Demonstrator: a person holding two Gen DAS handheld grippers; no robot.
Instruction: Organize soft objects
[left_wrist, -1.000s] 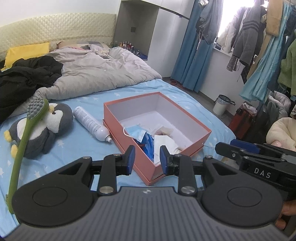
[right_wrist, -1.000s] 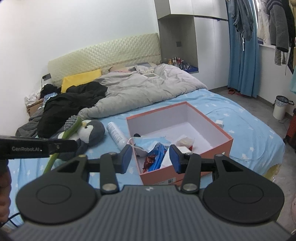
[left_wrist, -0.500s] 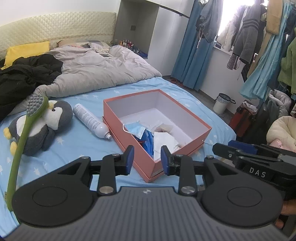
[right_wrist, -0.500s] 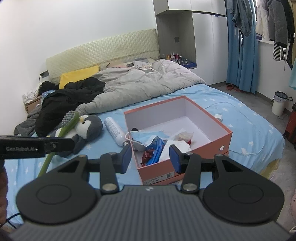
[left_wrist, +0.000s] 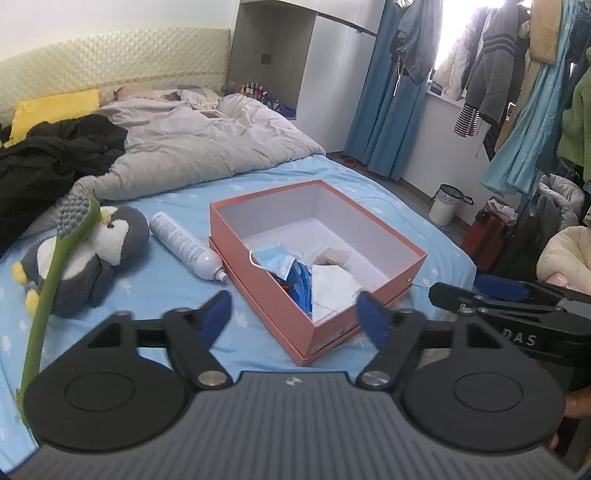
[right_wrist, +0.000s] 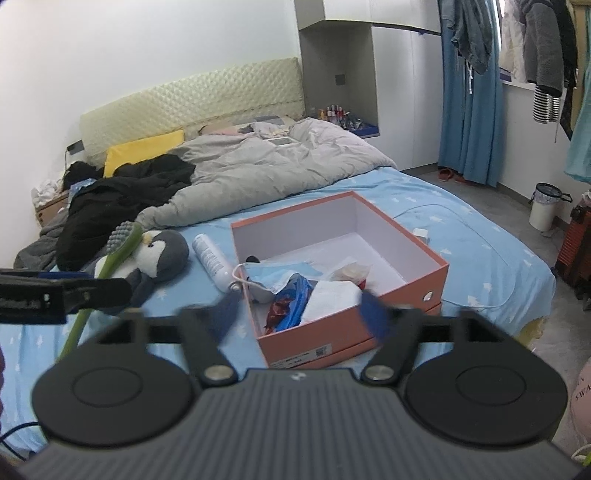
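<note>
An open orange box (left_wrist: 391, 273) (right_wrist: 439, 273) sits on the blue bed sheet, holding a blue face mask (left_wrist: 271, 258) (right_wrist: 273, 277), white tissue (left_wrist: 332, 288) and a blue wrapper (right_wrist: 291, 299). Left of it lie a white spray bottle (left_wrist: 184, 245) (right_wrist: 212, 256), a grey penguin plush (left_wrist: 92, 254) (right_wrist: 159, 254) and a green long-handled brush (left_wrist: 55, 266) (right_wrist: 118, 251). My left gripper (left_wrist: 295, 317) hovers before the box, its jaws opening with nothing between them. My right gripper (right_wrist: 299, 314) does the same, jaws opening and blurred, holding nothing.
A grey duvet (left_wrist: 199, 147), black clothes (left_wrist: 48, 158) and a yellow pillow (left_wrist: 51, 110) cover the bed's far half. Blue curtains, hanging clothes (left_wrist: 495, 62), a small white bin (left_wrist: 447, 205) and a red case (left_wrist: 487, 232) stand to the right of the bed.
Both grippers' jaws have spread wide apart from a narrower gap. The hands and the objects on the bed have stayed where they were.
</note>
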